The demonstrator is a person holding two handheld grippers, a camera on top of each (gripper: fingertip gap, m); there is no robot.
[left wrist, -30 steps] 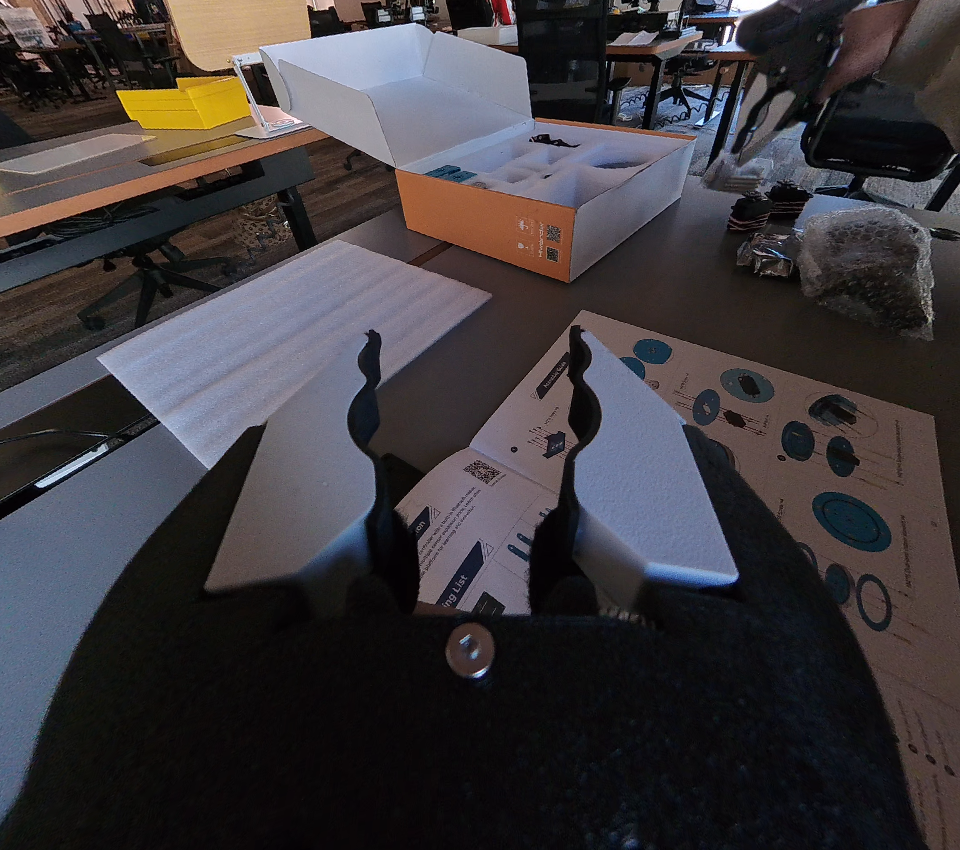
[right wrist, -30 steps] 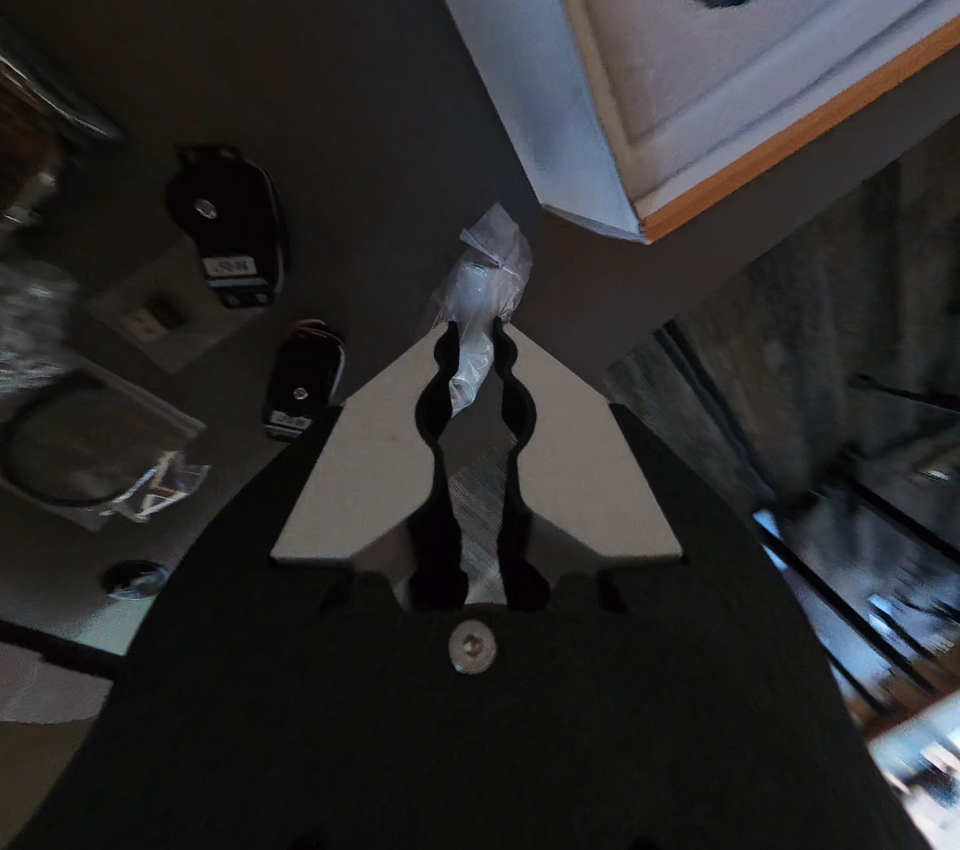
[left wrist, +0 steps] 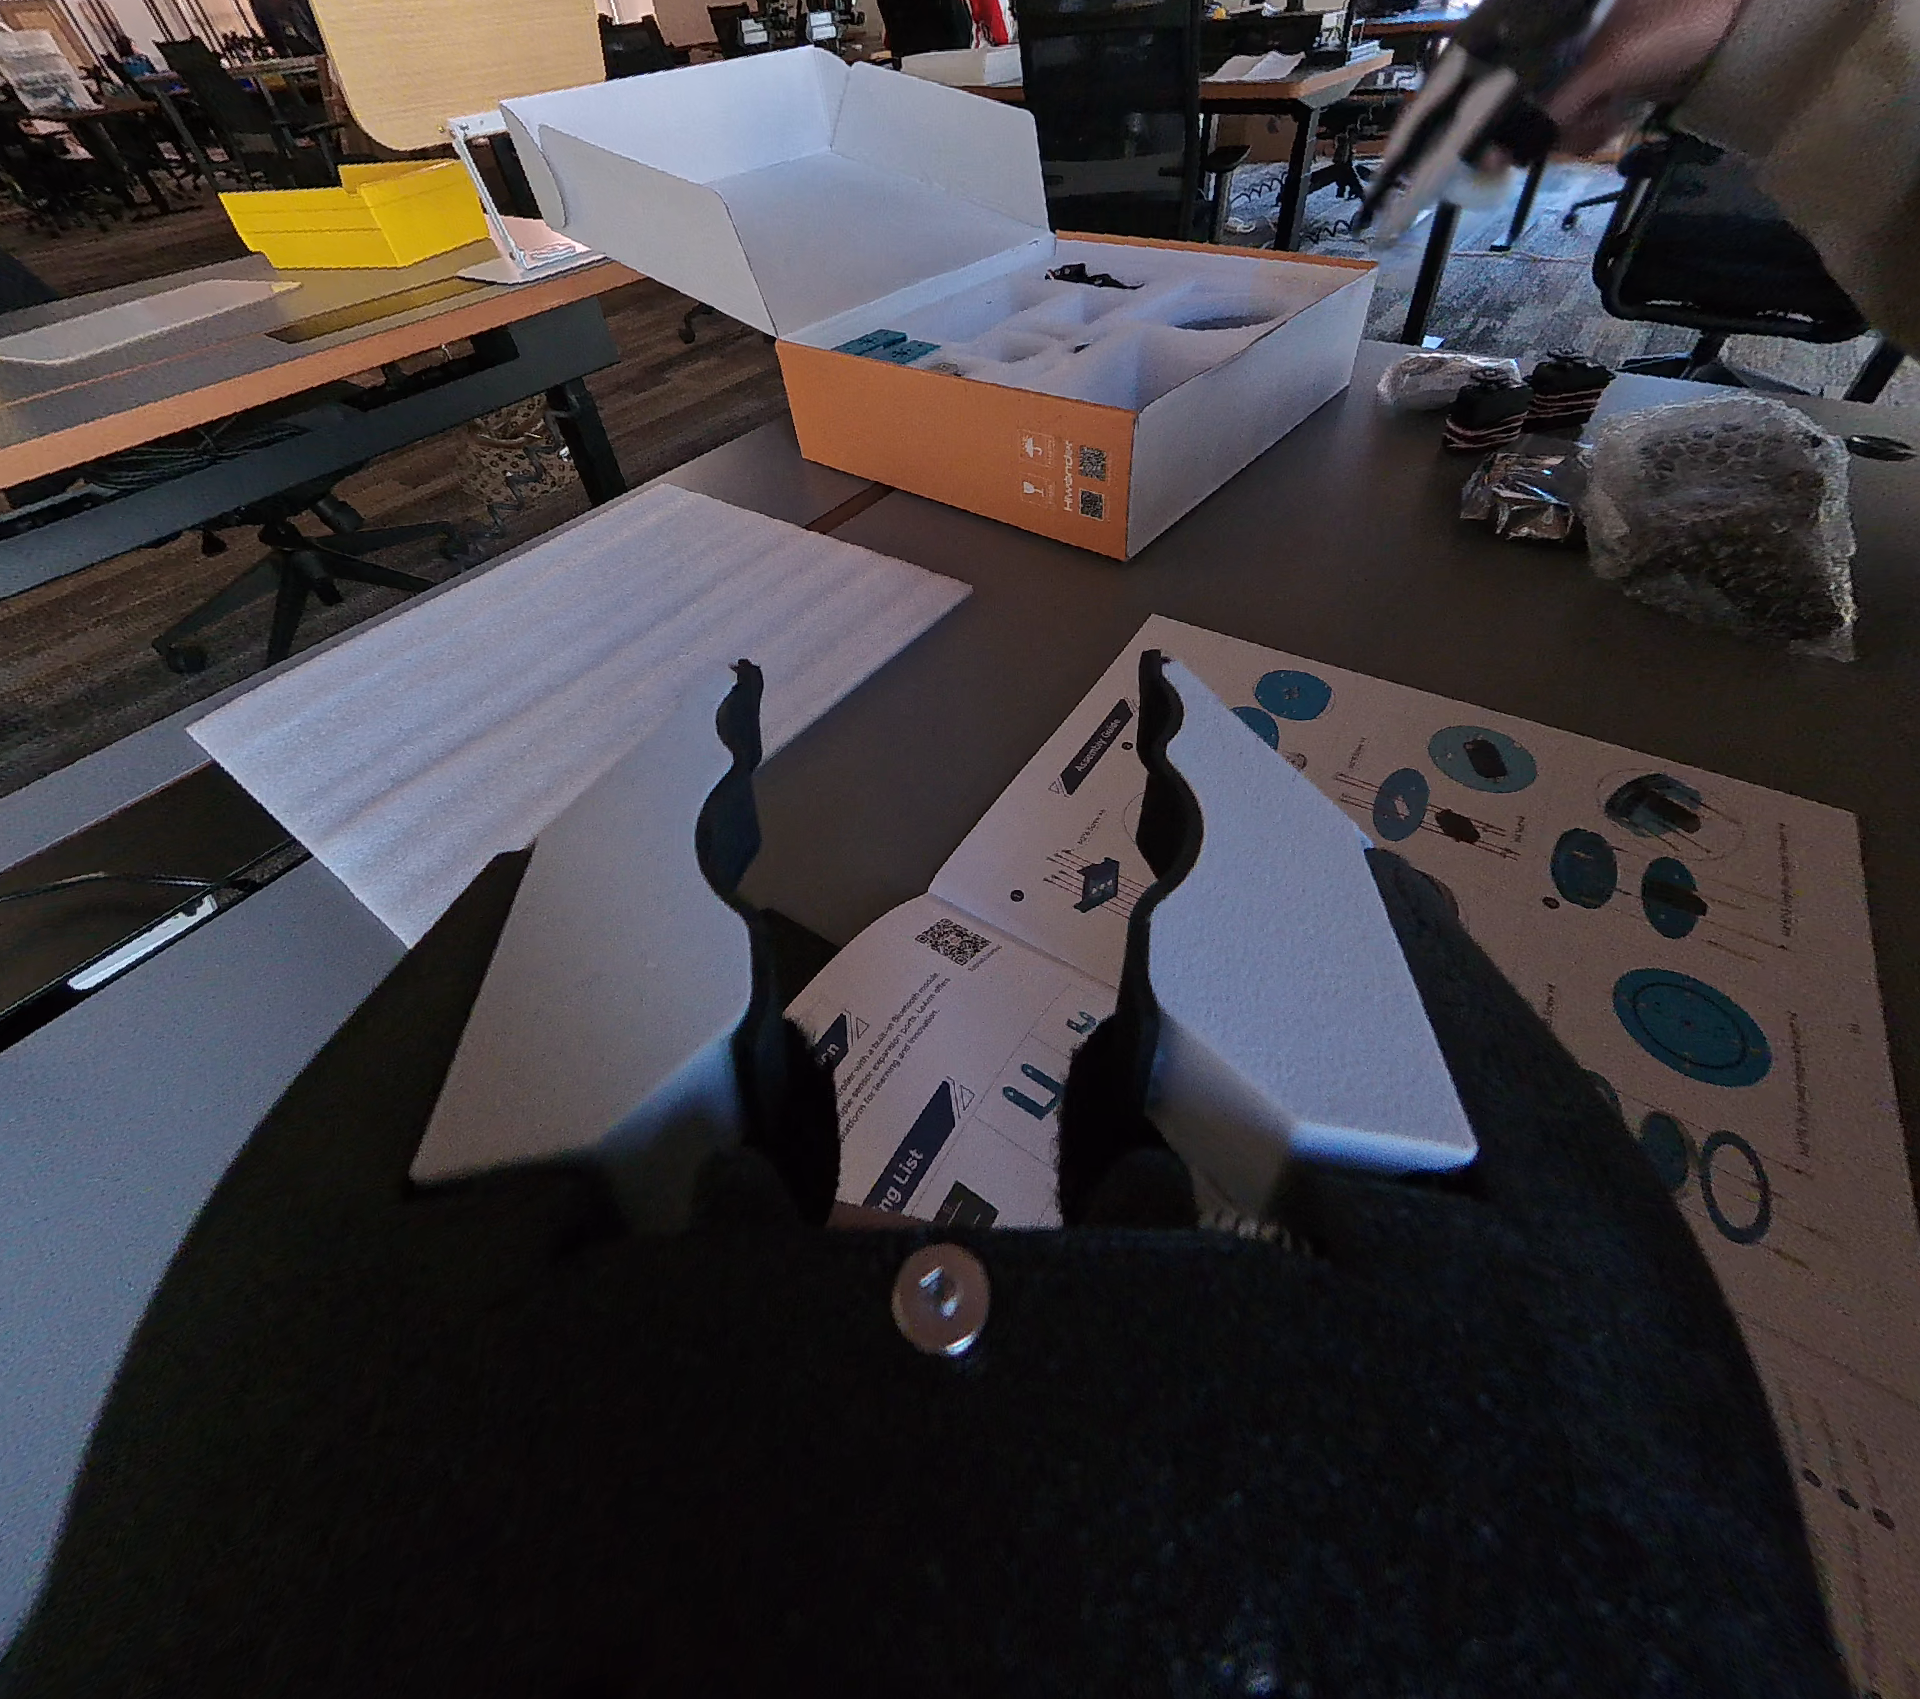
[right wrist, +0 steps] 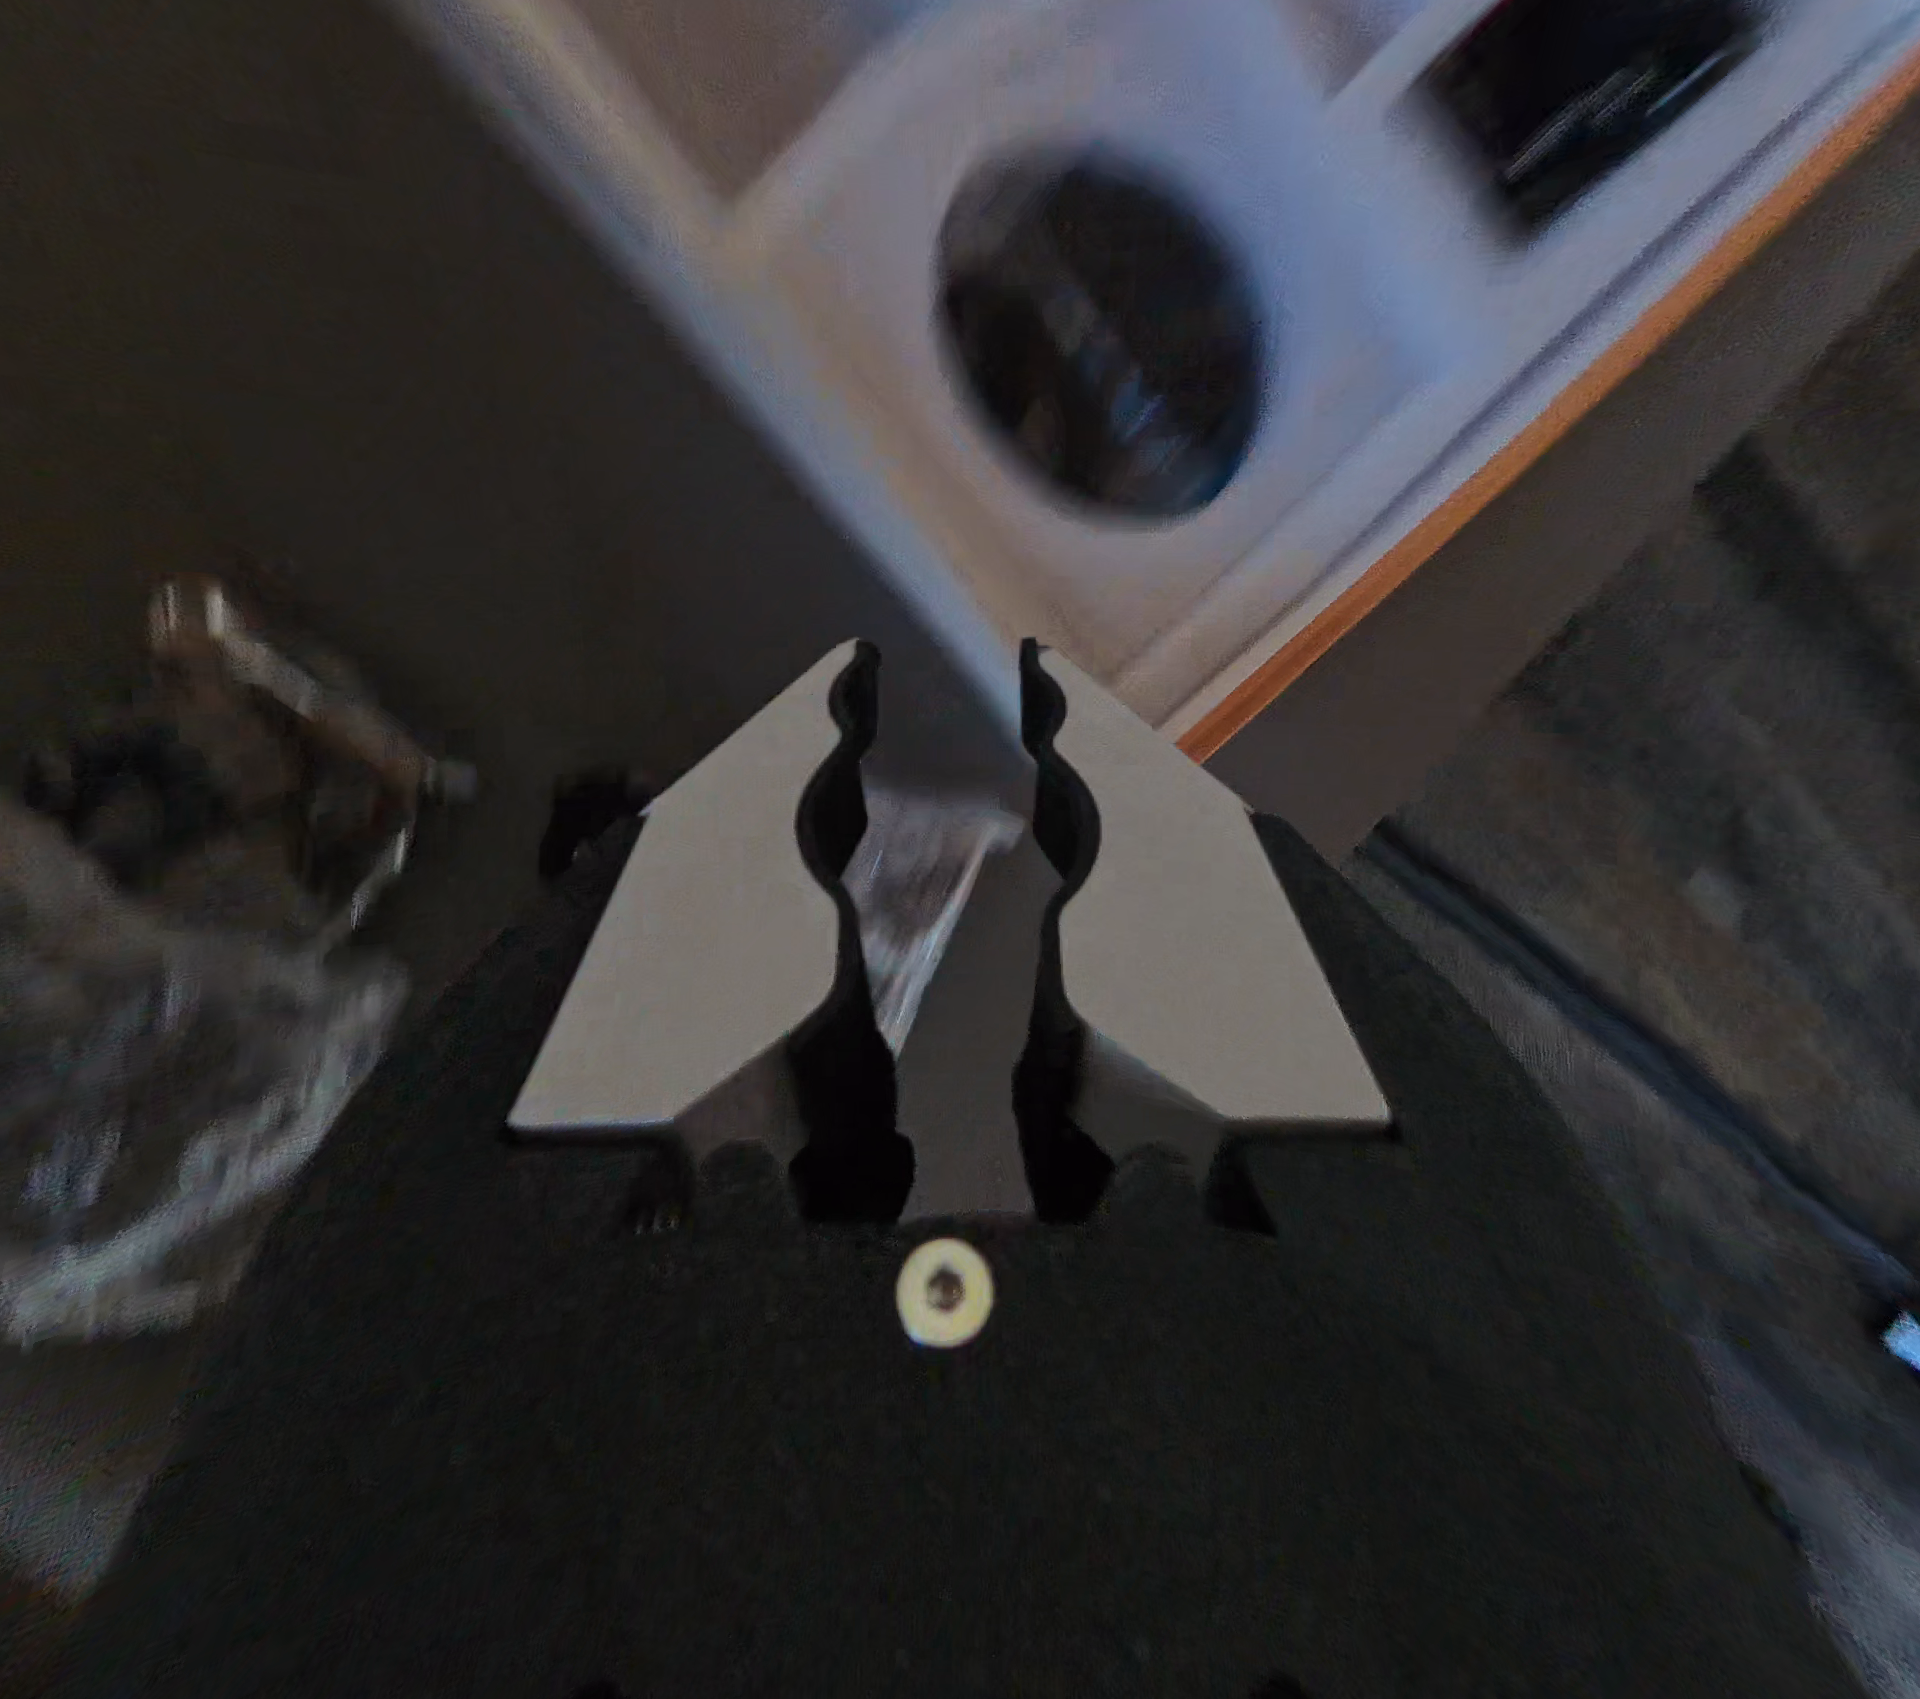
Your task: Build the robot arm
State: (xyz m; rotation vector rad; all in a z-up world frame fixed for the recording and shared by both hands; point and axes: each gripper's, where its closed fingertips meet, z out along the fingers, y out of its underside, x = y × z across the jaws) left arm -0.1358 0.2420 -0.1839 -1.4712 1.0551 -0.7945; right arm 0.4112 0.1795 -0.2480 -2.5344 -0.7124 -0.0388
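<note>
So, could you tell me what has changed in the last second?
The right gripper lifted off the dark table and its jaws parted; the small clear plastic bag it pinched seems released, lying below beside the orange-and-white cardboard box. The left gripper stayed open above the printed paper sheet.

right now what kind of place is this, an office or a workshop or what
Probably an open-plan office or lab. Rows of desks with black office chairs fill the room, and an opened kit box with a printed assembly sheet lies on the table.
</note>
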